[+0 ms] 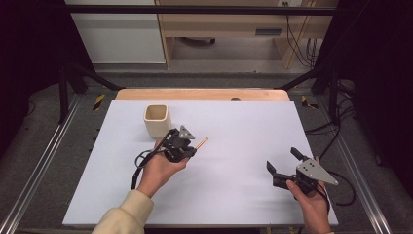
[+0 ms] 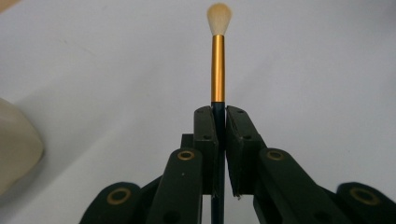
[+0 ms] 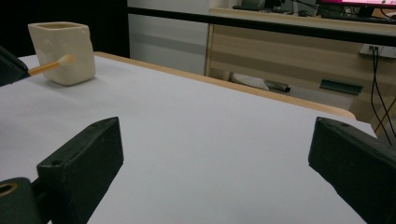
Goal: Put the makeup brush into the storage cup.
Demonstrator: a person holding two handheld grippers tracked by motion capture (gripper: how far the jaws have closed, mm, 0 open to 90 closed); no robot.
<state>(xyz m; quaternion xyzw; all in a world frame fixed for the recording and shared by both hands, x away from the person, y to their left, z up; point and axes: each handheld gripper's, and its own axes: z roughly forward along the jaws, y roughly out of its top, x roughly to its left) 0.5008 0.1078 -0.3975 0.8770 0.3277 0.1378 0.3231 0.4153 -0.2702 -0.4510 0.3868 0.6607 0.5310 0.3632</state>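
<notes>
White table [image 1: 234, 195], brush [image 2: 218, 60] mid-surface

Even, soft light falls on the pale table [image 1: 234, 195], leaving faint shadows and no glare. The frame's side edges sink into darkness. Close up, the brush [image 2: 218, 60] tip looks slightly soft.

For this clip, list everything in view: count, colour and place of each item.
brush: one, gold ferrule, pale bristles, dark handle; clamped in the left gripper, above the mat
cup: one, cream, square; far left of the mat, upright
mat: one, white; covers the table
table: one, light wood; edge shows beyond the mat
left gripper: black, shut on the brush
right gripper: black, jaws wide open, near right of the mat, holding nothing
</notes>
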